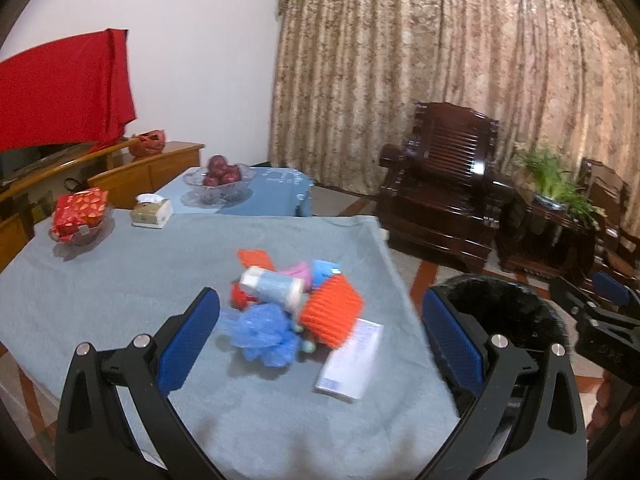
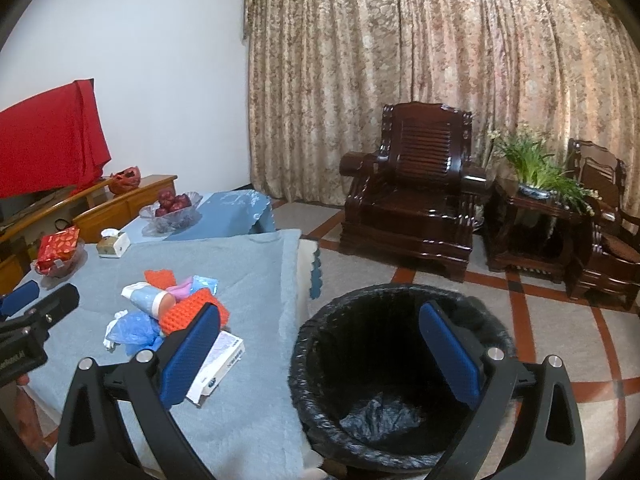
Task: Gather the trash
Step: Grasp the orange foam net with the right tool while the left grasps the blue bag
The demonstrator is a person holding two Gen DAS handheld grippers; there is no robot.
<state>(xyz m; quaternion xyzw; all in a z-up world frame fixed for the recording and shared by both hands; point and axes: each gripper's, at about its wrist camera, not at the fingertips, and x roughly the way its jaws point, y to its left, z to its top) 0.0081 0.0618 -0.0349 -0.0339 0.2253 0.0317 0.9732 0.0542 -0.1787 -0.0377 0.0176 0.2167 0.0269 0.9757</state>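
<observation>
A heap of trash lies on the grey-blue tablecloth [image 1: 120, 280]: a crumpled blue plastic bag [image 1: 262, 334], an orange ribbed sponge [image 1: 332, 310], a pale blue paper cup [image 1: 272, 288] on its side, pink and blue wrappers, and a flat white box [image 1: 350, 360]. My left gripper [image 1: 320, 344] stands open above the heap, nothing between its blue pads. My right gripper [image 2: 320, 354] is open too, over the gap between the table and the black-lined bin [image 2: 400, 380]. The same heap [image 2: 172, 308] shows left of the right gripper. The bin [image 1: 500, 308] stands right of the table.
Along the table's far side stand a glass dish with a red packet [image 1: 80, 216], a tissue box [image 1: 152, 210] and a bowl of apples [image 1: 220, 178]. Dark wooden armchairs [image 2: 412, 196] and a potted plant [image 2: 536, 176] stand before the curtain. A crumpled dark bag lies in the bin's bottom.
</observation>
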